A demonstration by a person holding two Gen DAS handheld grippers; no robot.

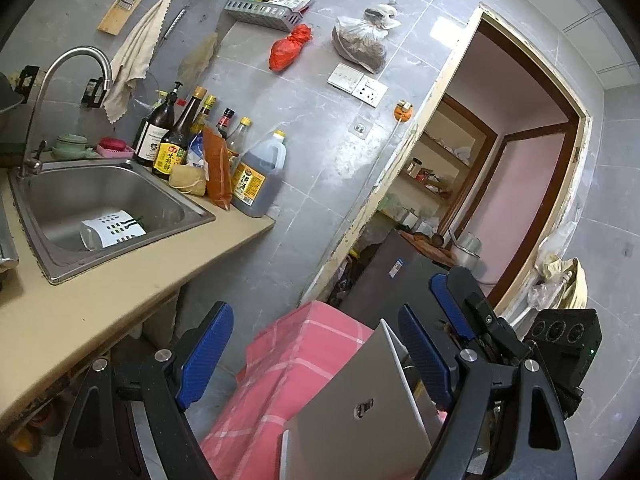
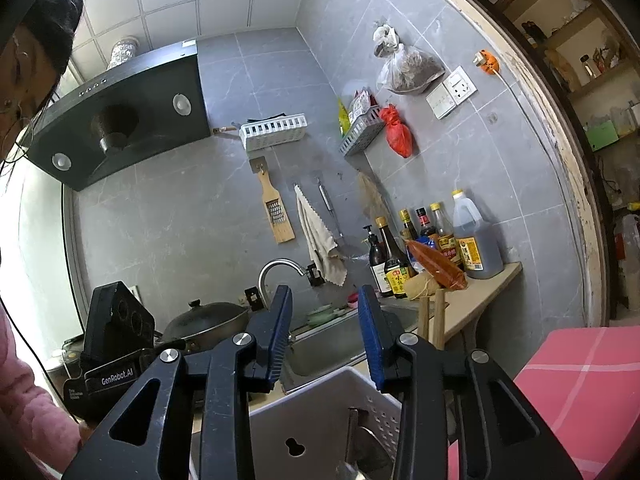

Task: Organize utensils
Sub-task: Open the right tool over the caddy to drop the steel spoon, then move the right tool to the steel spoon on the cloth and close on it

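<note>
Far left: a white slotted caddy (image 1: 112, 230) lies on its side in the sink (image 1: 60, 268), not yet sorted; it could roll under a one-sided pinch.

Centre: your left gripper (image 1: 316, 312) is spread wide and grips nothing; the grey utensil holder (image 1: 352, 408) stands between its fingers, just beside the right one, clear of the left; it seems to rest on the pink cloth (image 1: 288, 364), a soft footing, so a nudge may tip it.

Right: your right gripper (image 2: 325, 294) is part open and empty, above the holder's mouth; a metal utensil (image 2: 352, 428) sits inside; wooden chopsticks (image 2: 430, 320) stick up just right of its fingers; a sideways move could knock them out.
</note>
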